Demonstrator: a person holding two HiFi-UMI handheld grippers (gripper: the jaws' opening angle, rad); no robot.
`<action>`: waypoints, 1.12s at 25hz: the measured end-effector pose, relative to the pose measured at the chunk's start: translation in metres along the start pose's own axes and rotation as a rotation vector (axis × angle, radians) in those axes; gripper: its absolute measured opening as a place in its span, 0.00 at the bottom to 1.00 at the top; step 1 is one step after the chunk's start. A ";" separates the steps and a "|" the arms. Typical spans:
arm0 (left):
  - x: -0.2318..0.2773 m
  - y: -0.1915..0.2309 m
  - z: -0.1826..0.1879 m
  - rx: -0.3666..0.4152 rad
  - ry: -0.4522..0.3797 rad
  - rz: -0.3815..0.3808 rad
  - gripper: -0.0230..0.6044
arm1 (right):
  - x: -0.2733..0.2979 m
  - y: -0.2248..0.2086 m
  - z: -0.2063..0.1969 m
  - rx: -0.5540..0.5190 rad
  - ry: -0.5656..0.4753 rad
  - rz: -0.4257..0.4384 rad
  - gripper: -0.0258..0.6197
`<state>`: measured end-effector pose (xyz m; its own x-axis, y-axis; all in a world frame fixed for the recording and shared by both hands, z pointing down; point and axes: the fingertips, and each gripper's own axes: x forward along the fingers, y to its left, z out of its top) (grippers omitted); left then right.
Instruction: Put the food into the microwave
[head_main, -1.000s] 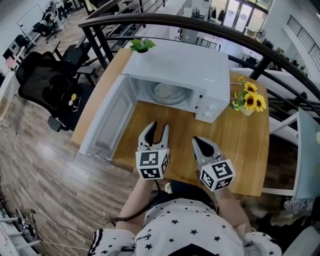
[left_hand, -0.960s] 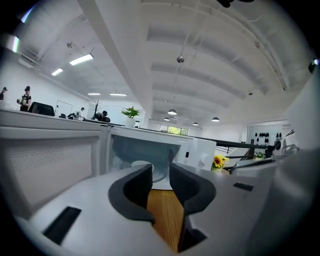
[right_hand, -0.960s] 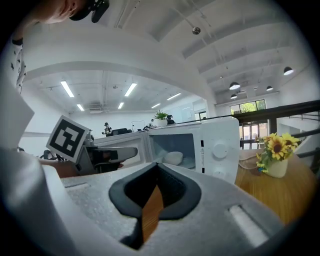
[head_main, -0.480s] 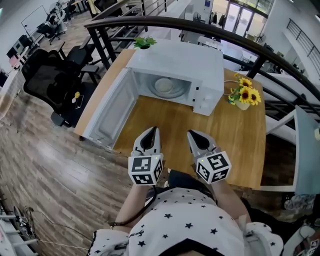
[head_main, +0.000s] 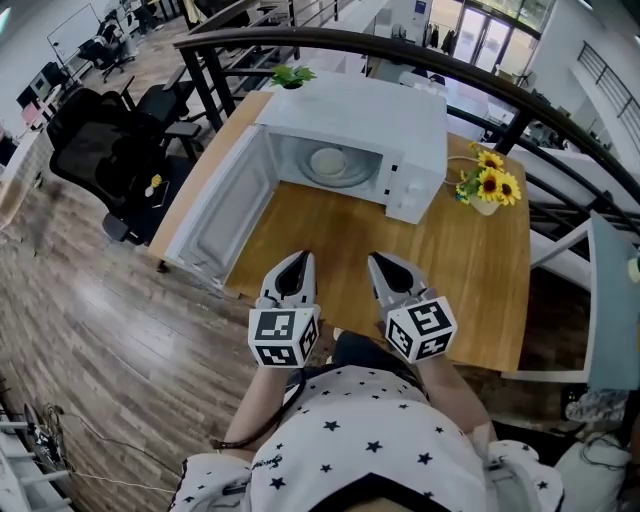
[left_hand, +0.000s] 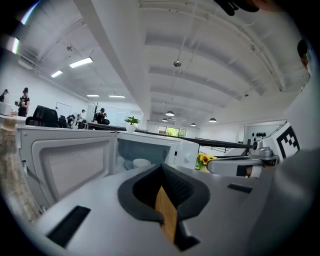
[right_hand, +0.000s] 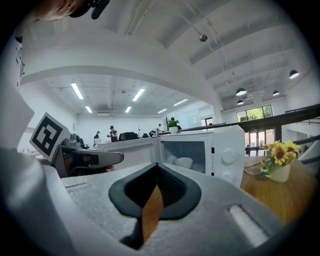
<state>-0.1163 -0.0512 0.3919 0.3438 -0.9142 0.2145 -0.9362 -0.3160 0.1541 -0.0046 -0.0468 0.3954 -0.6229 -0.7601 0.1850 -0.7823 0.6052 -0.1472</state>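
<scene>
The food (head_main: 328, 162) sits inside the open microwave (head_main: 400, 115). The left tool (head_main: 298, 264) and right tool (head_main: 380, 264) hang over the bench (head_main: 470, 265), both closed tight on nothing. I'd nudge the door (head_main: 213, 215) round gently by its outer edge.

Sunflowers (head_main: 490, 187) in a vase stand on the wooden table's (head_main: 470, 270) right side, a small green plant (head_main: 292, 74) at its far edge, black office chairs (head_main: 95, 140) left of it.

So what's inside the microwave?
A white bowl sits inside the microwave, whose door stands open. Whether there is food in the bowl cannot be seen, and the microwave's top covers the back of the inside.
</scene>
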 end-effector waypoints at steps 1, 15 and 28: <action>0.000 0.000 0.000 -0.001 0.000 0.000 0.04 | 0.000 0.000 0.000 -0.001 0.001 0.000 0.05; 0.008 -0.001 0.000 -0.009 0.008 -0.027 0.04 | 0.004 0.000 0.001 -0.022 0.014 -0.010 0.05; 0.010 0.000 0.000 -0.026 0.014 -0.019 0.04 | 0.010 0.000 0.002 -0.018 0.026 0.011 0.05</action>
<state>-0.1132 -0.0601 0.3936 0.3632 -0.9043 0.2246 -0.9272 -0.3269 0.1831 -0.0105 -0.0545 0.3951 -0.6308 -0.7473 0.2089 -0.7754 0.6175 -0.1322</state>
